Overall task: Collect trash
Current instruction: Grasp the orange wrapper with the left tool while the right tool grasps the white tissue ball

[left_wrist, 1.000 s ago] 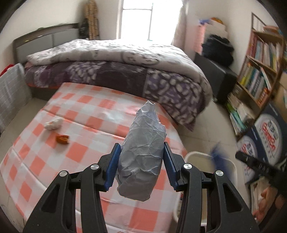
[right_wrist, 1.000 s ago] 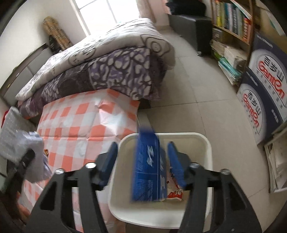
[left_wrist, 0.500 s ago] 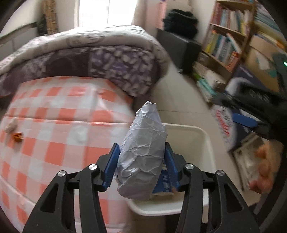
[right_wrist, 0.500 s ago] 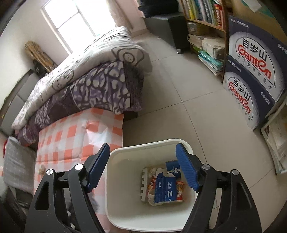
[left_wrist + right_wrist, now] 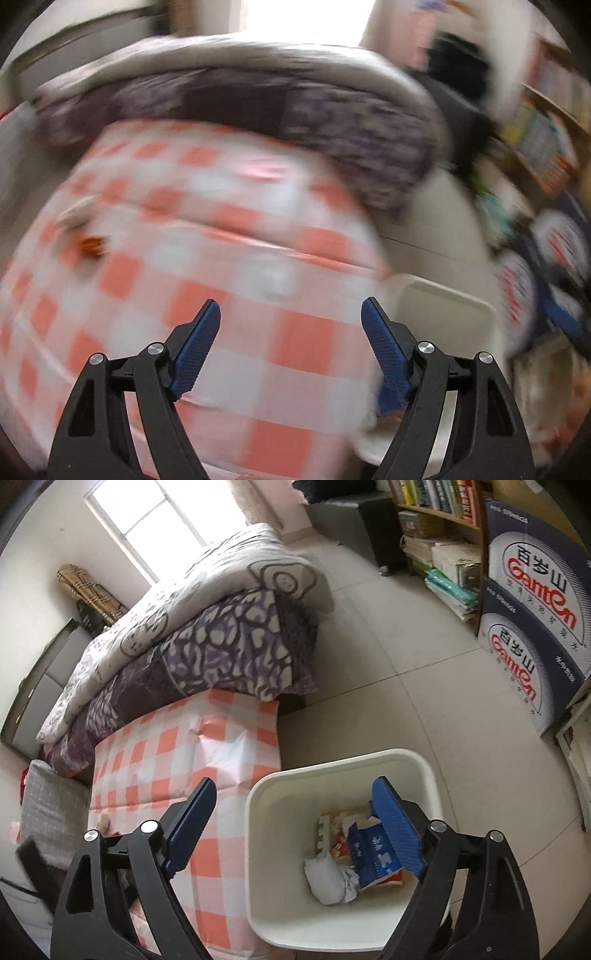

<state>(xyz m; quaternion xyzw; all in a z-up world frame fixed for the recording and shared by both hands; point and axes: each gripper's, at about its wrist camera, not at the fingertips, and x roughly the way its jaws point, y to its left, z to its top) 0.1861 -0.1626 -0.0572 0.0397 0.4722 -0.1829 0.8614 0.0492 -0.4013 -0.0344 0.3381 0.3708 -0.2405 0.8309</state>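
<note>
Lying crumpled: grey paper wad (image 5: 328, 880) in bin (image 5: 258, 853) | both grippers opening, empty

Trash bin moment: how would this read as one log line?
left gripper: opening, nothing between | right gripper: opening, empty, over trash bin | bin holds grey wad, blue carton | scraps on checked cloth

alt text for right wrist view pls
The right gripper, jaws opening and empty, hangs over a white bin holding a blue carton, crumpled grey paper and wrappers. An orange-checked table and a bed lie beyond.
</note>
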